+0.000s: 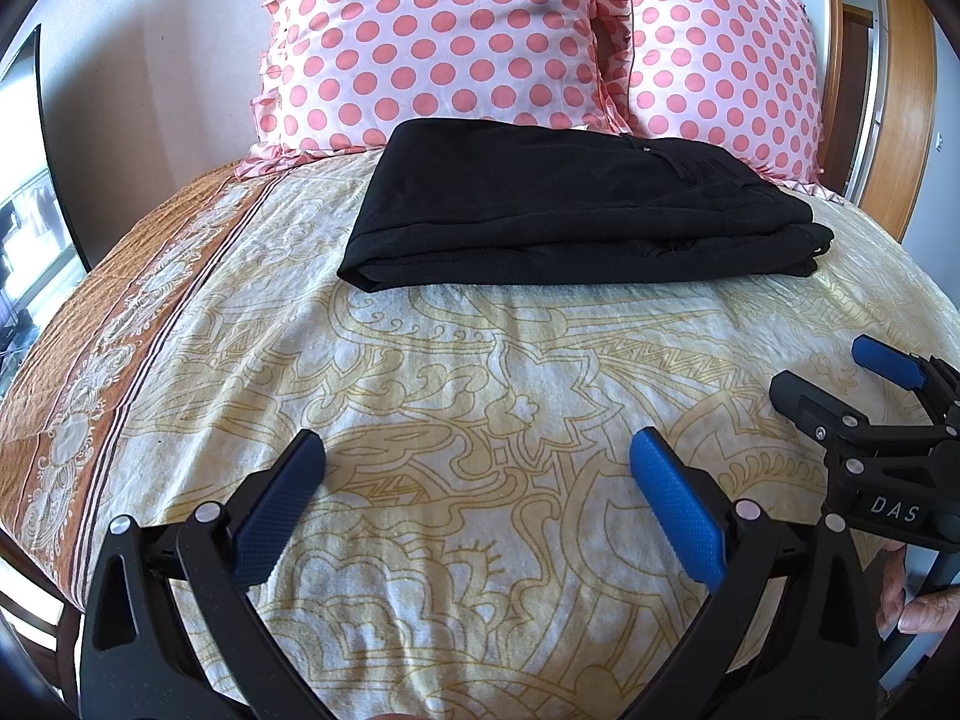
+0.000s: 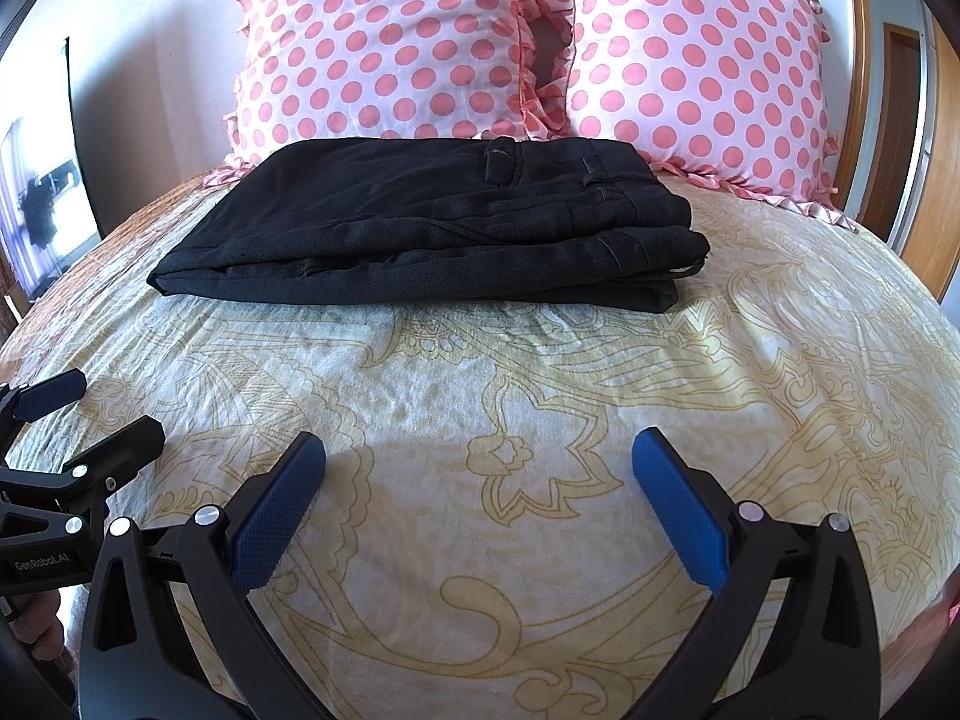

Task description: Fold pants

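The black pants [image 1: 576,210] lie folded in a flat rectangular stack on the bed, just in front of the pillows; they also show in the right wrist view [image 2: 432,228], waistband and belt loops to the right. My left gripper [image 1: 480,450] is open and empty, well back from the pants above the bedspread. My right gripper [image 2: 480,450] is open and empty, also back from the pants. The right gripper shows at the right edge of the left wrist view [image 1: 834,372], the left gripper at the left edge of the right wrist view [image 2: 102,414].
Two pink polka-dot pillows [image 1: 432,42] [image 2: 696,66] stand against the wall behind the pants. The cream and gold patterned bedspread [image 1: 480,360] has an orange border [image 1: 96,372] at the left. A wooden door frame [image 1: 900,90] is at the right.
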`<state>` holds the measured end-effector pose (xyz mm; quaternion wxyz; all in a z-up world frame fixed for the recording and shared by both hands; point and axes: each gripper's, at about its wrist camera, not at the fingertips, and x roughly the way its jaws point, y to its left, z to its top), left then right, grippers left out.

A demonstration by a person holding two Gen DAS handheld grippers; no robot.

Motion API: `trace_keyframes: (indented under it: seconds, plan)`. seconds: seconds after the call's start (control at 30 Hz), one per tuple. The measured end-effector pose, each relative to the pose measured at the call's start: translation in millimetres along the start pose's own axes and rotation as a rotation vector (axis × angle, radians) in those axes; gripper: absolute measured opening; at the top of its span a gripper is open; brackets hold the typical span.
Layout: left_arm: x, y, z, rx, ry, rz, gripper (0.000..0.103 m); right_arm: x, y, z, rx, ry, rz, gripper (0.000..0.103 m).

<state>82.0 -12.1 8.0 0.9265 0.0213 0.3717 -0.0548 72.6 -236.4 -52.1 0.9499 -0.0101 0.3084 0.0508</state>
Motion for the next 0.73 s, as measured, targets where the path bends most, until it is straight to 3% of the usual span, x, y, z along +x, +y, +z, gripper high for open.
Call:
trace_keyframes:
  seconds: [0.73]
  plan:
    - [0.0, -1.0, 0.2, 0.003, 0.001, -0.003, 0.101, 0.1, 0.5, -0.3, 0.001, -0.002, -0.001, 0.102]
